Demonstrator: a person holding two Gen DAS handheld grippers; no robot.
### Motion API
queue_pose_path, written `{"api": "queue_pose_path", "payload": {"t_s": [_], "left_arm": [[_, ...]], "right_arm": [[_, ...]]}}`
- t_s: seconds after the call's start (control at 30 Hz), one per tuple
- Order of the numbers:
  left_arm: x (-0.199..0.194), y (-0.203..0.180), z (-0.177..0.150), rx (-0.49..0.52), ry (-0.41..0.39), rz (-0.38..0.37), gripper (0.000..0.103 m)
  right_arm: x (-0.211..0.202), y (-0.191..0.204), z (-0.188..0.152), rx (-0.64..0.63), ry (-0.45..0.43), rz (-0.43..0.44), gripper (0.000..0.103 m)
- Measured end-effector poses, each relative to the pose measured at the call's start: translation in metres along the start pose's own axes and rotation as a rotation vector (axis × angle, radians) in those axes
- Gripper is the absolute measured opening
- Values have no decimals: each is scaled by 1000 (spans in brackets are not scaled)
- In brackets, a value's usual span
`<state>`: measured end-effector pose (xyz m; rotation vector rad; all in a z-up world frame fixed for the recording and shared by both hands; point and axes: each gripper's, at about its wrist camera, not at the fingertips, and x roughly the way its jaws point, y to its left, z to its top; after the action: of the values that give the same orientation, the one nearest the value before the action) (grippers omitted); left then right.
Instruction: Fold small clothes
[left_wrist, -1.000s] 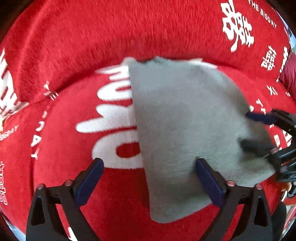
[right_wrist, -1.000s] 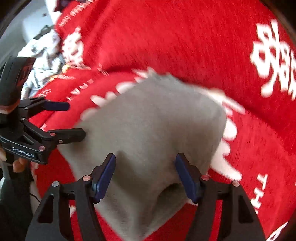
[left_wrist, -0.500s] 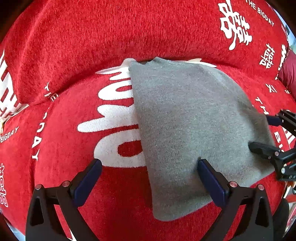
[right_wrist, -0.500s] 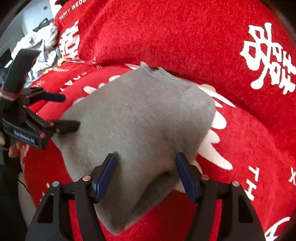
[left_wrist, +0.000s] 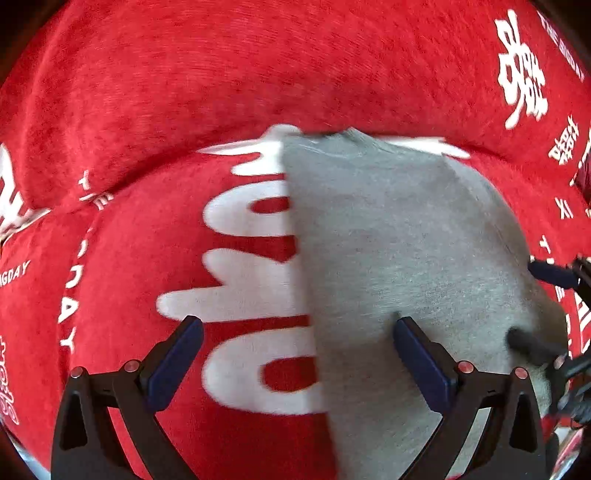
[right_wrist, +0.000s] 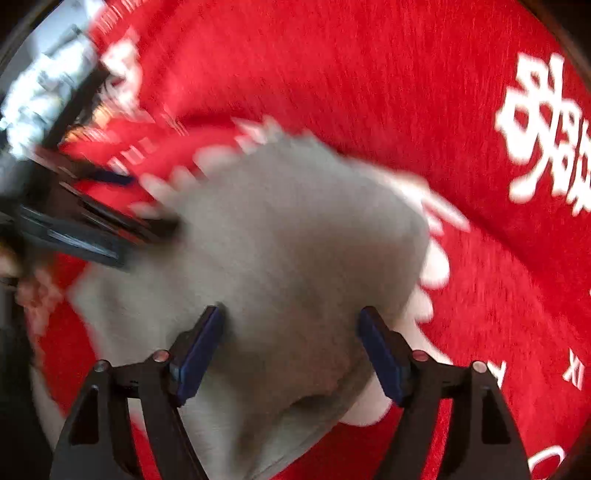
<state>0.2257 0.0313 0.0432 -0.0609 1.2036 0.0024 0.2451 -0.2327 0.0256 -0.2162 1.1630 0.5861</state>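
A grey folded garment (left_wrist: 399, 258) lies flat on the red cover (left_wrist: 147, 258) with white lettering. My left gripper (left_wrist: 295, 332) hangs open over the garment's left edge: one pad over the red cover, the other over the grey cloth. My right gripper (right_wrist: 291, 325) stands over the garment (right_wrist: 295, 240) near its right side, jaws opening, with grey cloth under the gap and no pad pressing it. The right gripper (left_wrist: 543, 310) also shows at the right edge of the left wrist view. The left gripper (right_wrist: 144, 203) appears blurred at the left of the right wrist view.
A red back cushion (left_wrist: 295, 66) with white characters rises behind the garment. A pale crumpled heap (right_wrist: 40, 92) lies at the far left beyond the red cover. Part of a hand (right_wrist: 14, 266) shows at the left edge.
The left gripper has slid left, so the garment sits further right between its fingers. The right gripper's jaws have spread a little, and its view has gone blurred.
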Motion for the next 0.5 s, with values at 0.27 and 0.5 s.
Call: {"api": "queue_pose_path", "payload": {"t_s": [0.27, 0.5], "left_arm": [[-22, 74, 4, -209, -45, -115, 103], [17, 4, 11, -103, 70, -291, 103]], "right_arm": [[-52, -75, -32, 248, -74, -43, 83], [-26, -90, -14, 457, -62, 146, 84]]}}
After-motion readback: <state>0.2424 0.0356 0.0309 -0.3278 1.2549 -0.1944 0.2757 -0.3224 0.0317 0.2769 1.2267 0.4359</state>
